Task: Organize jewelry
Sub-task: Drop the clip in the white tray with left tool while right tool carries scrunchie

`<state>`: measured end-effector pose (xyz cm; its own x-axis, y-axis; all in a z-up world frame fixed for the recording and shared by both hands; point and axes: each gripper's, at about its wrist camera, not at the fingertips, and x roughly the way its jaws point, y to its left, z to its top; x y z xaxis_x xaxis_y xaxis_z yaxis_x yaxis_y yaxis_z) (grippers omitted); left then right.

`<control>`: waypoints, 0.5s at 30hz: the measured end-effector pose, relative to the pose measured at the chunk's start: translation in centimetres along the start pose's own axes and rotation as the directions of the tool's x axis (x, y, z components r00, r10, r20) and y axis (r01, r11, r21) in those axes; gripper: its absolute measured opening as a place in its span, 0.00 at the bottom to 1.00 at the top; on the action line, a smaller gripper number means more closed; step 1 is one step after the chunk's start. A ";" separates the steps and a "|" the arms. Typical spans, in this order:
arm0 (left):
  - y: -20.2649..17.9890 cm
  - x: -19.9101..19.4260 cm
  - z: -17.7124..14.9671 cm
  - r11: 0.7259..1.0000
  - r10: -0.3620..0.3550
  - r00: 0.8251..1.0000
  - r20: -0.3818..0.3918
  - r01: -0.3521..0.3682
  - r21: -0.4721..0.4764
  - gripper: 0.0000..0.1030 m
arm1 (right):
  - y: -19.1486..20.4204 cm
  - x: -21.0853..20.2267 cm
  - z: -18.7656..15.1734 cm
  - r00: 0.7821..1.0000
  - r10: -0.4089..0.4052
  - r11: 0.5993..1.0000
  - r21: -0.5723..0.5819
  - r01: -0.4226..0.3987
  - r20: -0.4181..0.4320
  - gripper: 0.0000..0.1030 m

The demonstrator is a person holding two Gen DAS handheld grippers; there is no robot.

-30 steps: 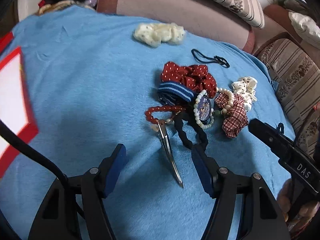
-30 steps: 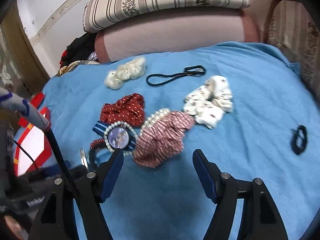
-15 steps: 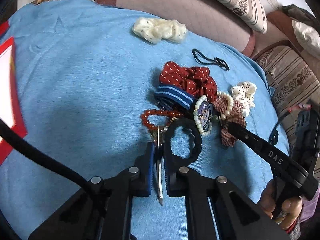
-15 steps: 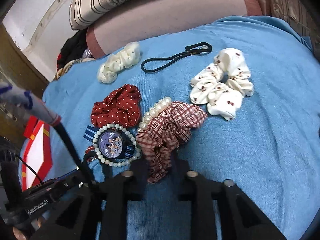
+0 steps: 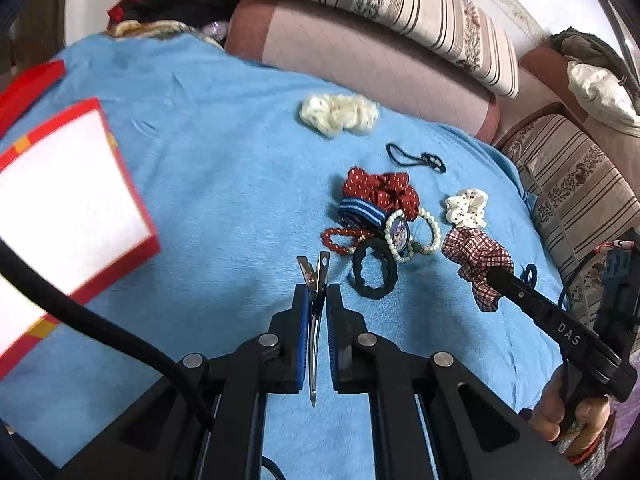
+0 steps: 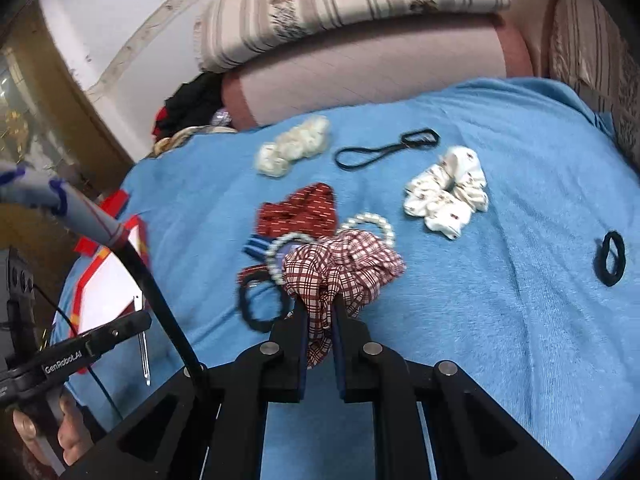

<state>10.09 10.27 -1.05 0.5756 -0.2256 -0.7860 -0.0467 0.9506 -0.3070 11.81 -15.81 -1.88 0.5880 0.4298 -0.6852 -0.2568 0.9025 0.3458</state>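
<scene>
Blue blanket (image 5: 224, 200) under all: since a second ago, left gripper (image 5: 316, 300) clamped on one metal hair clip (image 5: 316, 320), right gripper (image 6: 320, 312) closing on one plaid scrunchie (image 6: 340, 268), both lifted at lower centre, ready for red box (image 5: 60, 208); four scrunchies, three bracelets counted.

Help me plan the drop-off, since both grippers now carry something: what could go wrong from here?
The metal hair clip is thin and slick, pinched edge-on in the left gripper; it could twist or slip out. The right gripper, its jaws closing, pinches only one fold of the plaid scrunchie, which hangs over the pearl bracelet and might snag it.
</scene>
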 end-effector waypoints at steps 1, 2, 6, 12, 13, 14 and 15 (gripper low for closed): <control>0.2 -0.7 0.0 1.000 0.005 1.000 0.011 -0.005 0.000 0.08 | 0.6 -0.2 0.1 1.000 0.004 1.000 -0.010 -0.004 0.003 0.11; 0.6 -1.4 0.0 1.000 0.014 1.000 0.024 -0.014 -0.001 0.08 | 1.4 -0.6 0.2 1.000 0.011 1.000 -0.027 -0.010 0.006 0.11; 3.0 -4.3 0.4 0.998 0.054 0.996 0.067 -0.053 -0.023 0.08 | 4.9 -1.1 0.6 0.999 0.048 0.994 -0.095 -0.047 0.005 0.11; 9.4 -7.6 1.4 0.981 0.184 0.977 0.111 -0.175 -0.087 0.08 | 12.1 0.5 1.4 0.991 0.131 0.969 -0.207 -0.136 -0.038 0.11; 10.8 -8.0 1.7 0.975 0.209 0.971 0.113 -0.199 -0.100 0.08 | 13.5 1.1 1.5 0.988 0.145 0.962 -0.227 -0.152 -0.048 0.11; 12.2 -8.4 2.1 0.969 0.234 0.966 0.115 -0.221 -0.113 0.08 | 14.7 1.5 1.5 0.986 0.158 0.956 -0.242 -0.167 -0.057 0.11; 13.6 -8.7 2.5 0.962 0.257 0.959 0.117 -0.243 -0.126 0.08 | 16.1 2.2 1.6 0.983 0.173 0.949 -0.257 -0.185 -0.068 0.11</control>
<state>6.48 25.71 2.93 0.6353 0.0532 -0.7704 -0.2877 0.9421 -0.1722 10.22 -0.38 3.18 0.4811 0.5803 -0.6571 -0.5495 0.7837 0.2897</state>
